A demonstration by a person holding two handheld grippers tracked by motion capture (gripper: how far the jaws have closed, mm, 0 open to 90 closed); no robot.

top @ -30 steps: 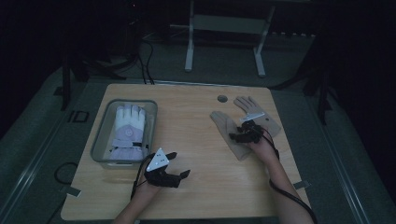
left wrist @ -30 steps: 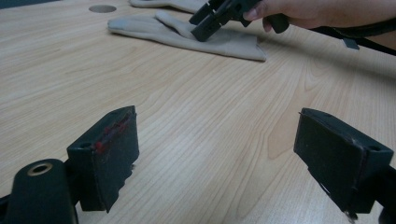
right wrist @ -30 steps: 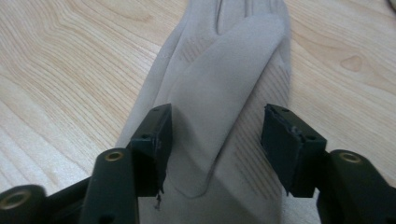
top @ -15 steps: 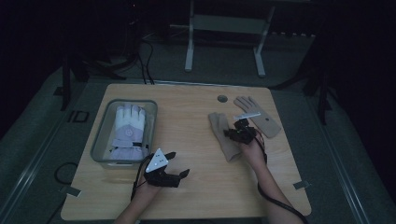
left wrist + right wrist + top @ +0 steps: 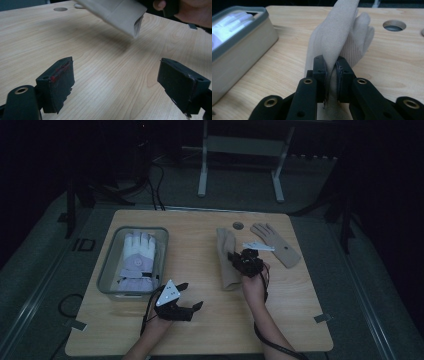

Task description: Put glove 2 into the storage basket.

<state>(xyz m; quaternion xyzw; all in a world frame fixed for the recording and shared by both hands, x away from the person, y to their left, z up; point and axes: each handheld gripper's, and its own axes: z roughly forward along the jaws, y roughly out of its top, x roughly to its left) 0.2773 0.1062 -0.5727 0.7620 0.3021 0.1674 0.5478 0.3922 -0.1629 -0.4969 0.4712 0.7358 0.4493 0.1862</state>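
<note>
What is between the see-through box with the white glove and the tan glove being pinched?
Nothing but bare table lies between the box and the pinched tan glove, as the high view shows.

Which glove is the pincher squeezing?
The beige glove left of the other beige one. The right gripper pinches it. The flat beige glove and white glove in the tray lie untouched.

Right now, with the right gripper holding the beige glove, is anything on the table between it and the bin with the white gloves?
Nothing visible on that stretch. The right gripper is shut on the beige glove; bare wood lies between it and the bin. The left gripper, open, sits nearer the person, below that line, and could crowd a low path.
</note>
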